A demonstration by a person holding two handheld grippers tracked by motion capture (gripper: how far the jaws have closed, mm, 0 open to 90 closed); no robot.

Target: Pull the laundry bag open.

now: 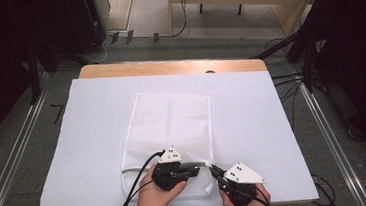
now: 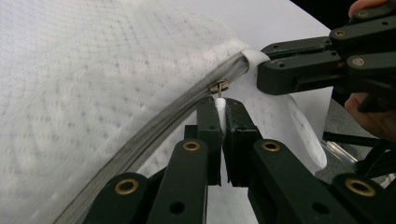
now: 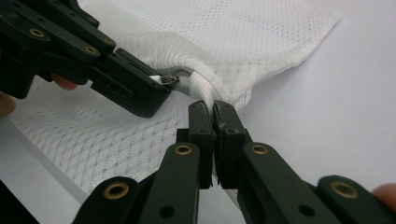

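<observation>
1. left gripper (image 2: 220, 108): jaws closed tight on the white zipper pull tab (image 2: 220, 106), pinched just below the small metal zipper slider (image 2: 218, 87).
2. right gripper (image 3: 214, 112): jaws closed on a bunched white corner of the bag's edge, right at the end of the zipper track (image 2: 154, 135).
3. seen from the right gripper view, left gripper (image 3: 161, 88) coming in from the left, tip touching the slider (image 3: 171, 80), just beside the pinched corner.
4. seen from the left gripper view, right gripper (image 2: 261, 70) reaching in from the right, clamped on the fabric fold at the zipper's end.
5. in the high view, left gripper (image 1: 196, 167) lying over the bag's near edge, held by the left hand (image 1: 156, 195); right gripper (image 1: 214, 170) just beside it, held by the right hand (image 1: 245, 203) at the table's near edge; grey three-cornered plate on top of each.
6. white mesh laundry bag (image 1: 171, 129) flat near the table's middle, long side running away from the person, zipper end nearest the hands, near corner lifted slightly.
7. under the bag, white sheet (image 1: 253, 127) covering most of the wooden table (image 1: 167, 65), bare wood along the far edge.
</observation>
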